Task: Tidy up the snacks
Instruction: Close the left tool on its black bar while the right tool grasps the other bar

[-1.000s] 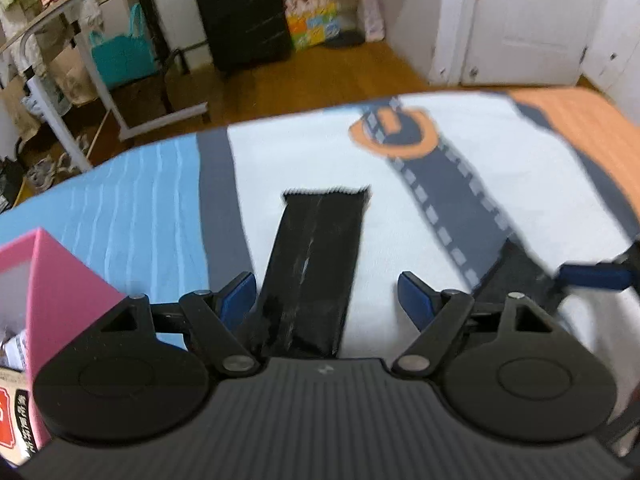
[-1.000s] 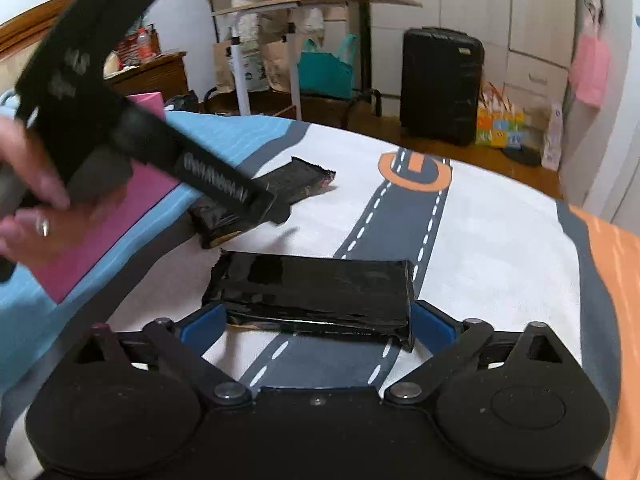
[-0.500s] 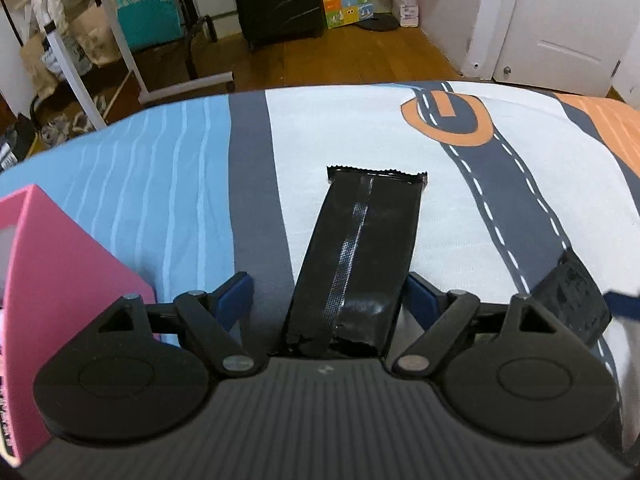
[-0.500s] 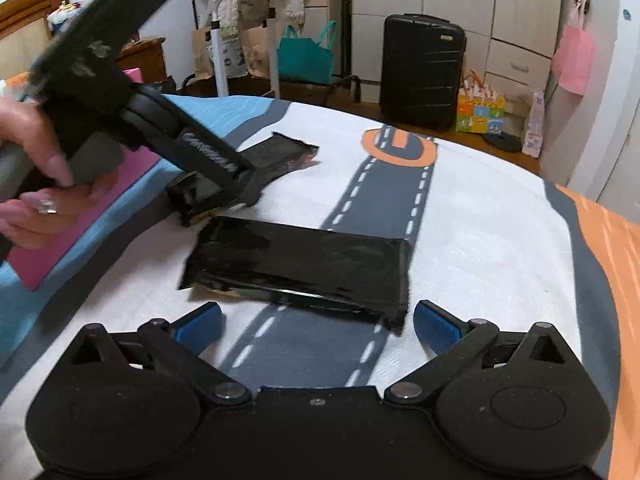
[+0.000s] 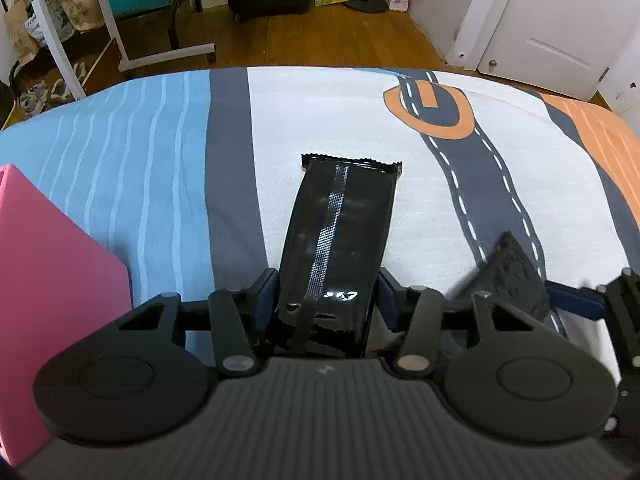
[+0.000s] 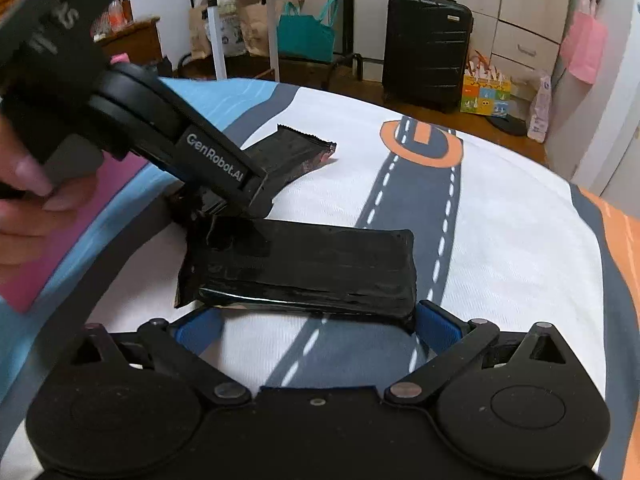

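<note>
- The narrow black snack packet (image 5: 336, 240) lay lengthwise on the bed (image 5: 320, 112), its near end between the blue pads of the left tool (image 5: 326, 300), whose jaws were closing on it; the pads looked pressed to its sides, though the view there was tight.
- Gripped at one end like that, it was probably meant to be lifted toward the pink box (image 5: 52, 280) just beside it.
- Its wrapper was glossy black, with a pale seam down the middle and a crimped, saw-toothed far edge.
- A second, broader black packet (image 6: 304, 268) lay crosswise ahead of the right tool (image 6: 316, 324), whose jaws stood wide at either end without pinching it.
- A hand (image 6: 24, 200) held the left tool, crossing low above the second packet's left end.
</note>
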The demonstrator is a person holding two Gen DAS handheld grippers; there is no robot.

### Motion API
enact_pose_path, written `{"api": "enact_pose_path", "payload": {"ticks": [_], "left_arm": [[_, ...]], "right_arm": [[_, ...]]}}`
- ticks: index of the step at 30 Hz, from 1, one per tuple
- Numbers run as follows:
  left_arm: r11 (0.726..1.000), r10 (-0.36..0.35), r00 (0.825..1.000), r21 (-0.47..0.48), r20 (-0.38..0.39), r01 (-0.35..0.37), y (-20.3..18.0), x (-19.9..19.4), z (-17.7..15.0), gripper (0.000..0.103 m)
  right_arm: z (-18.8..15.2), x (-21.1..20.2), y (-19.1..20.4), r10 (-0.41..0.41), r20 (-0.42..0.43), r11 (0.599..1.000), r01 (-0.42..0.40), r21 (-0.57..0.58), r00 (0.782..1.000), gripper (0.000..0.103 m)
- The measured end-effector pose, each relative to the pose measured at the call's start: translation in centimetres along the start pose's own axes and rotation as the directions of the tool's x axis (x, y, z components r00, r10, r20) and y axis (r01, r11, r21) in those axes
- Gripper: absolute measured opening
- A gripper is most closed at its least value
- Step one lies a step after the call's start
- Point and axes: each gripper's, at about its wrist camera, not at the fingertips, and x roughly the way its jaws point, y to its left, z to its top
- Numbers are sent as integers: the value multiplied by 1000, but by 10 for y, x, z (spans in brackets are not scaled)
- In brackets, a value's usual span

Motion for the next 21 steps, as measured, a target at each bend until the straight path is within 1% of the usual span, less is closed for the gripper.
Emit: {"api": "enact_pose_path", "payload": {"ticks": [5, 10, 12, 13, 14, 16, 17, 19, 21], "left_arm": [[1000, 7, 1000, -28, -12, -7, 0, 4, 3, 50], [1000, 10, 1000, -25, -2, -10, -1, 1, 0, 48], [1000, 10, 1000, -6, -7, -10, -3, -3, -1, 48], [1000, 7, 1000, 3, -10, -7, -4, -4, -1, 48], [1000, -2, 1000, 13, -13, 2, -5, -6, -2, 47], [999, -30, 999, 22, -23, 31, -6, -10, -5, 47], [999, -47, 998, 20, -29, 47, -6, -13, -6, 47], [997, -77, 996, 11, -37, 78, -5, -18, -7, 47], [993, -119, 991, -1, -54, 120, -5, -22, -9, 47]], "right_arm": [[4, 5, 2, -2, 0, 1000, 2, -12, 1000, 103], [5, 5, 2, 4, 3, 1000, -4, -20, 1000, 103], [4, 1, 1, 3, 25, 1000, -2, -11, 1000, 94], [2, -3, 2, 6, 47, 1000, -5, -18, 999, 85], [1, -6, 3, 15, 60, 999, -12, -35, 998, 78], [-2, -12, 6, 19, 76, 997, -13, -75, 997, 71], [-3, -14, 6, 18, 83, 997, -11, -82, 996, 69], [-6, -18, 4, 10, 104, 997, -2, -76, 995, 62], [-7, -23, 1, -23, 136, 996, 34, -78, 990, 61]]}}
